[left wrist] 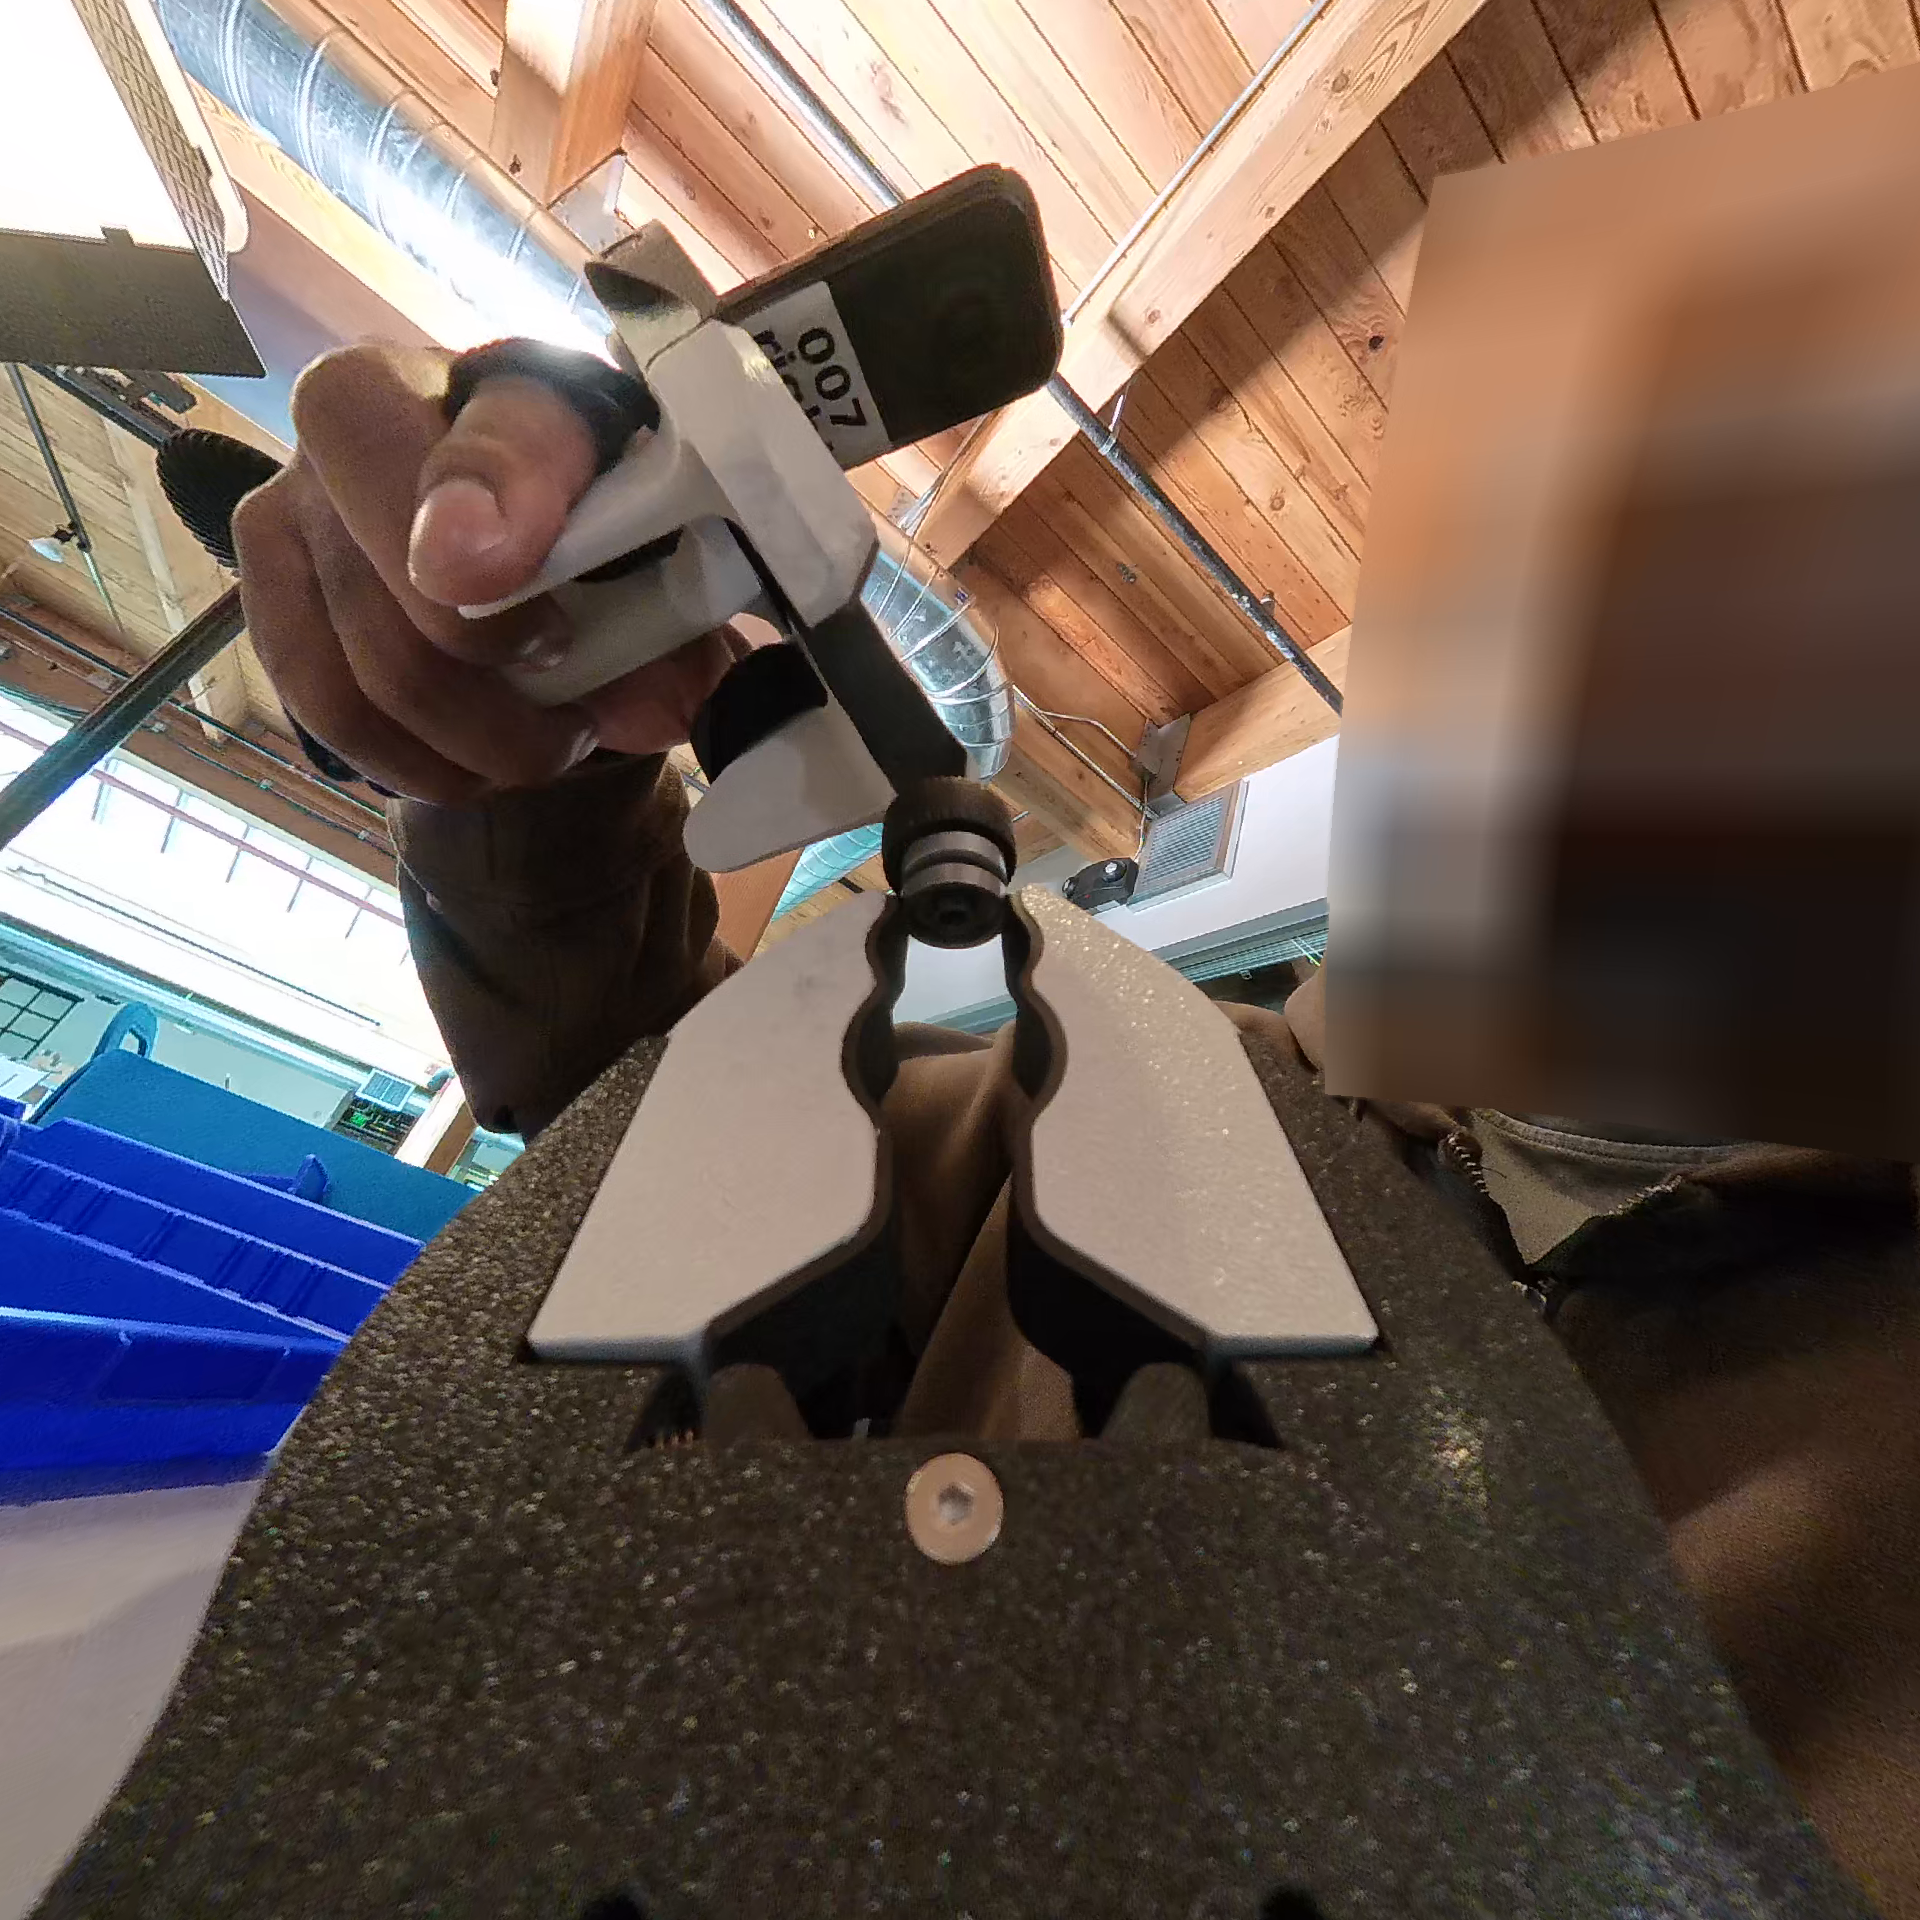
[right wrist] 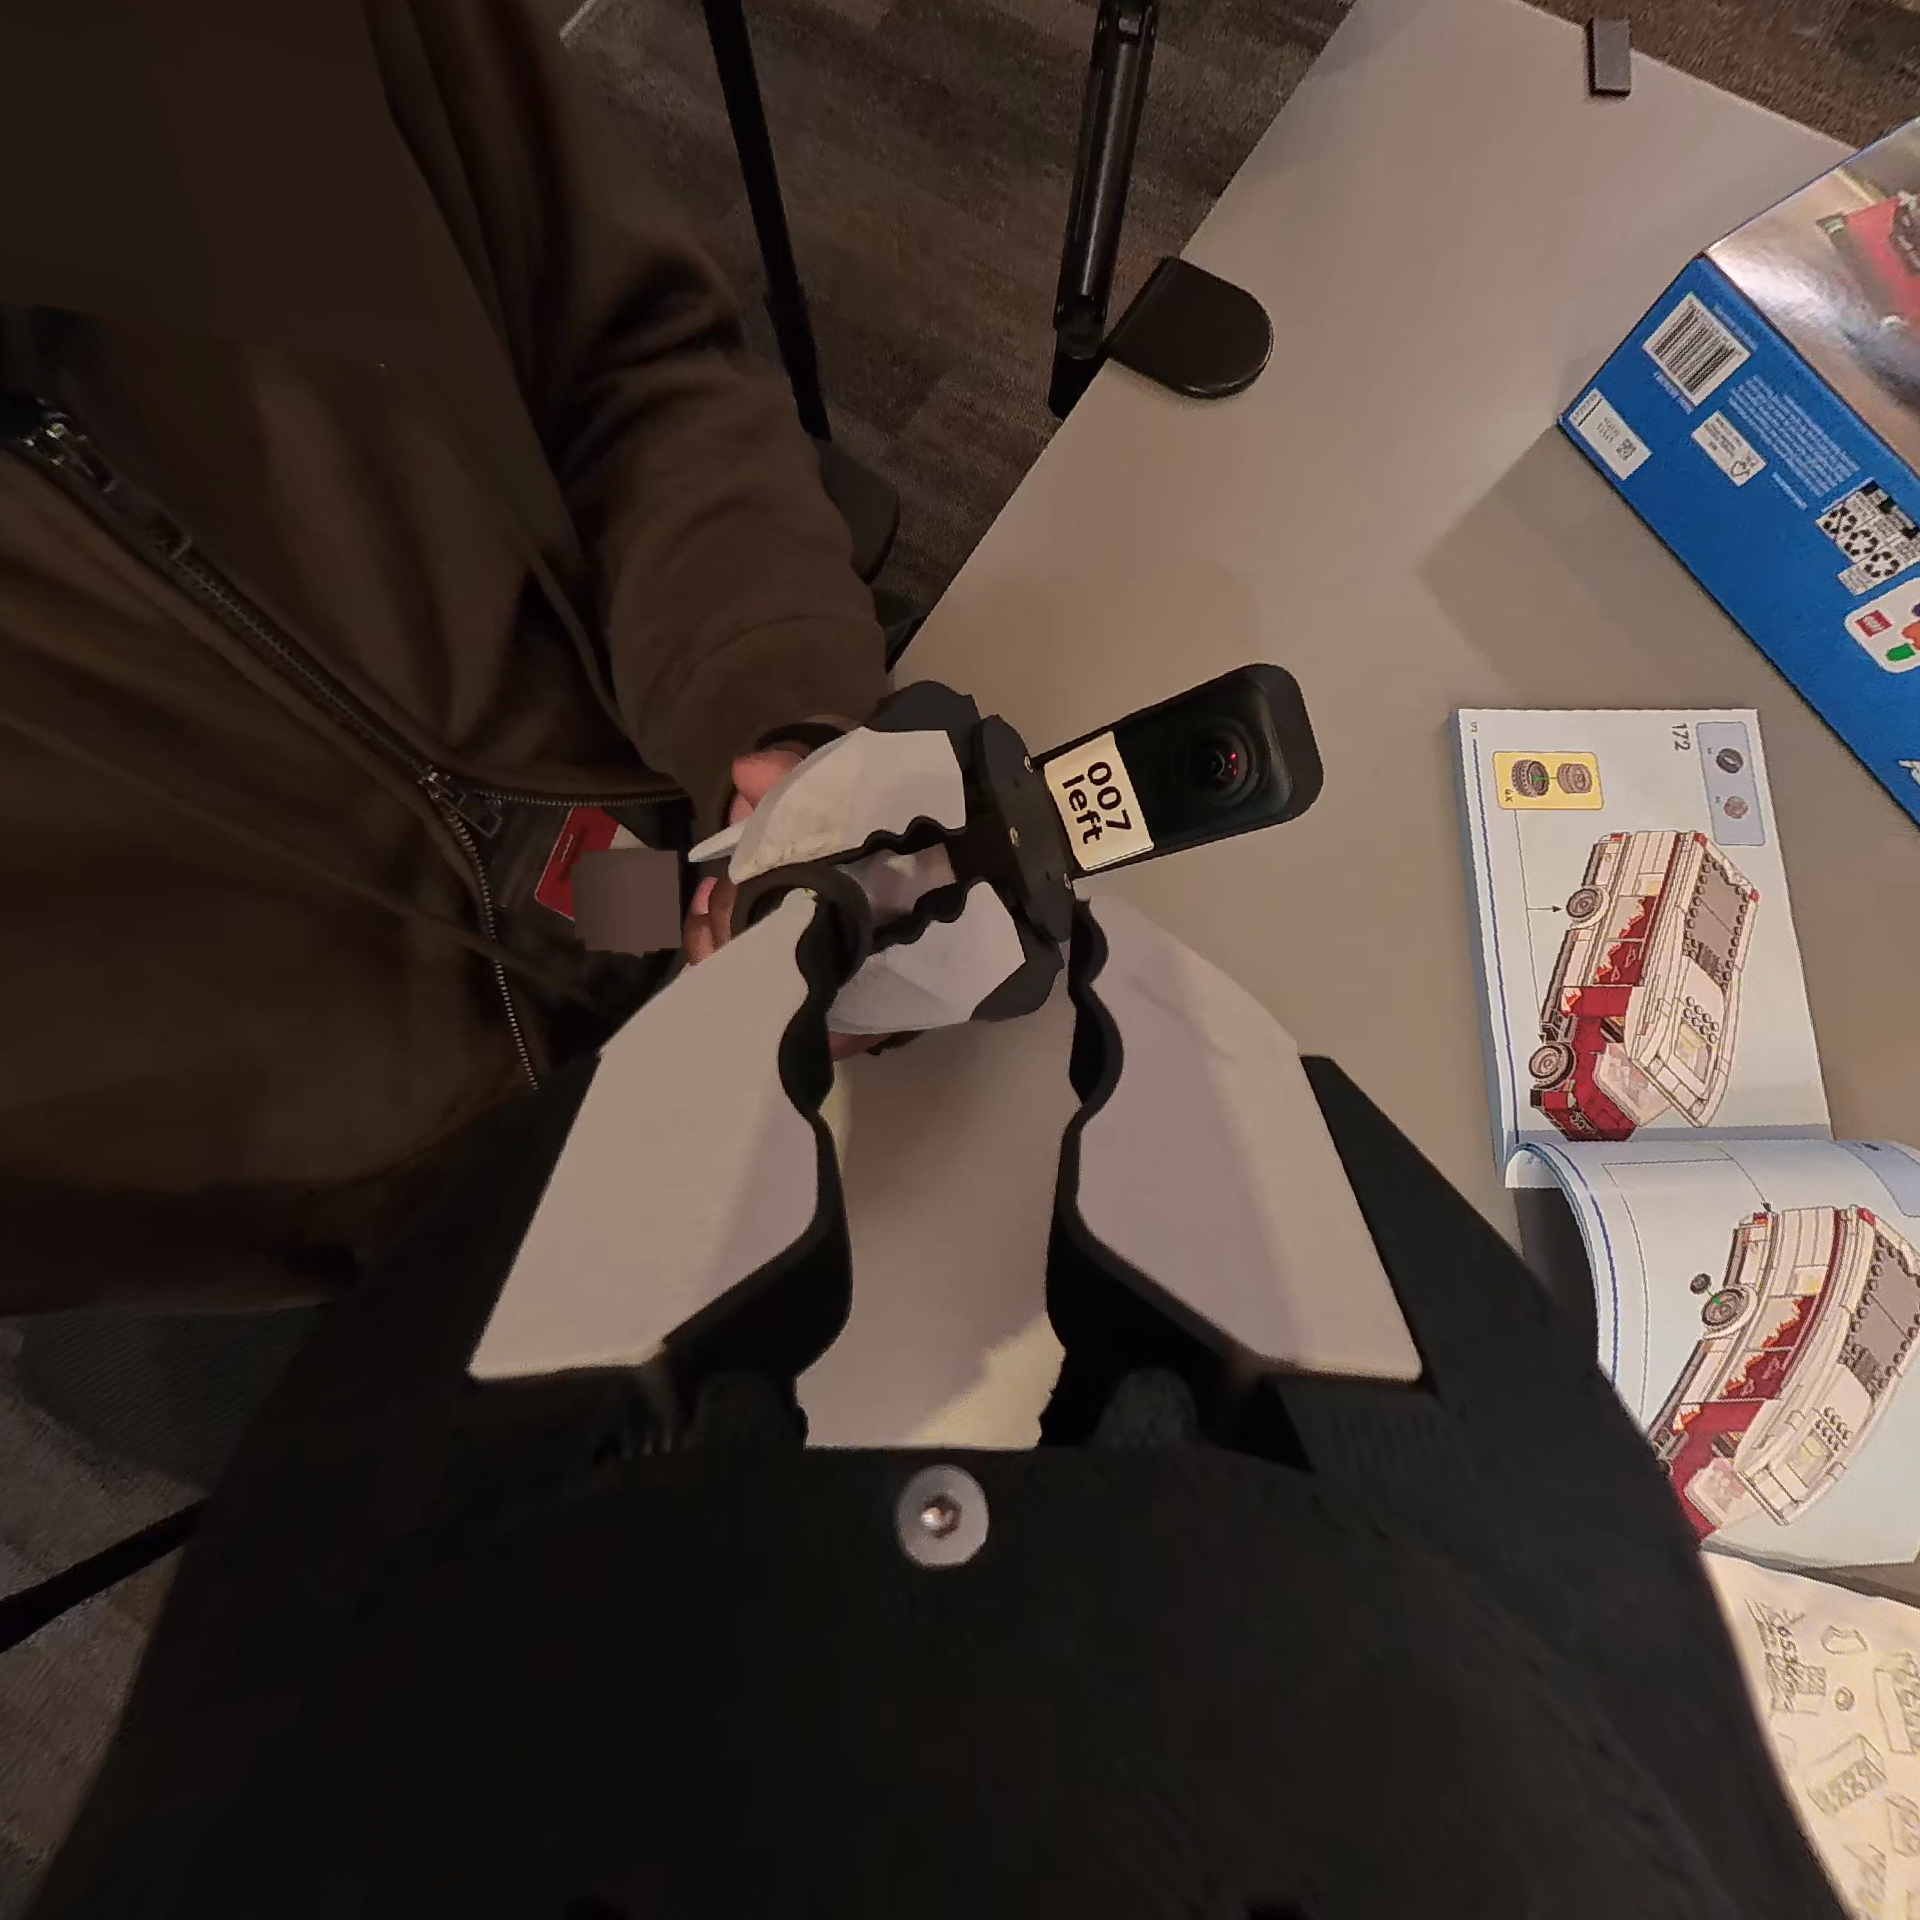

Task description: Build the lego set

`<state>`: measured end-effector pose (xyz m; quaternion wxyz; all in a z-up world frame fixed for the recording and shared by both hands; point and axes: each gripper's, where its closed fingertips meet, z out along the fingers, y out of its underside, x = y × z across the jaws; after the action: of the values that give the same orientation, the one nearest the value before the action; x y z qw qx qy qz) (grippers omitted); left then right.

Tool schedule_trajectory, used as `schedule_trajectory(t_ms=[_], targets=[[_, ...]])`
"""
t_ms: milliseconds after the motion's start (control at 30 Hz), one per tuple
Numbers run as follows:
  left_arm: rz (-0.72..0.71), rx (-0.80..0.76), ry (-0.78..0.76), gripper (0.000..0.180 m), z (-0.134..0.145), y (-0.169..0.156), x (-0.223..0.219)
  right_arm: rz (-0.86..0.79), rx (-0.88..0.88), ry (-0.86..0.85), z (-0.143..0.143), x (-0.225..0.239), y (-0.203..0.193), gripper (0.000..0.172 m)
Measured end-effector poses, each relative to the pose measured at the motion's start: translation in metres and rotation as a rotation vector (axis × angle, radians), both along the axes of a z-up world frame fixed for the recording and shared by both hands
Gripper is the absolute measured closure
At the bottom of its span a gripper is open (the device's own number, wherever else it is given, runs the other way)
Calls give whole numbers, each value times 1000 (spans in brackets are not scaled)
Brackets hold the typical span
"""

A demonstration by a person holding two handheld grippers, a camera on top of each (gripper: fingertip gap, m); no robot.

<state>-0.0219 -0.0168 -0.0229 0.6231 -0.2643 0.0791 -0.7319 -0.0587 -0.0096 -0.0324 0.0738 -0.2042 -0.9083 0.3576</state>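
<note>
In the left wrist view my left gripper [left wrist: 951,909] is tilted up toward the ceiling and is shut at its tips on a small wheel [left wrist: 951,868] with a black tyre and a grey hub. Both pads press on the wheel's lower end. My right gripper [left wrist: 826,810], held in a hand [left wrist: 416,623], comes down from above with its jaws apart, and one fingertip [left wrist: 925,758] rests against the tyre. In the right wrist view my right gripper [right wrist: 951,935] is open. Its left fingertip [right wrist: 821,956] touches the black tyre [right wrist: 831,894] held at the tips of the left gripper [right wrist: 769,899].
A grey table [right wrist: 1299,520] carries a blue toy box [right wrist: 1766,416], an open instruction booklet [right wrist: 1631,935], a printed sheet [right wrist: 1818,1714] and a black stand base [right wrist: 1205,332]. Blue bins [left wrist: 156,1299] stand at the left. The person's brown hoodie [right wrist: 312,520] is close behind the grippers.
</note>
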Motion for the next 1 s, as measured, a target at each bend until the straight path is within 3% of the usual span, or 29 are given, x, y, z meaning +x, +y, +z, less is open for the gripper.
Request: schedule_trajectory(t_ms=[333,533,667,867,1000], targets=[[4,1,-1,162,-1,0,-1,7,17,13,6,0,-1,127],[18,-12,-3,162,-3,2,-4,-41,1,119,22,-1,6,125],[45,-27,-1,162,-4,4,-7,-124,5,331,30,5,13,117],[80,-42,-7,162,-6,7,-12,-253,240,902,17,23,19,110],[98,-54,20,162,-9,10,-7,-311,267,1019,5,27,9,109]])
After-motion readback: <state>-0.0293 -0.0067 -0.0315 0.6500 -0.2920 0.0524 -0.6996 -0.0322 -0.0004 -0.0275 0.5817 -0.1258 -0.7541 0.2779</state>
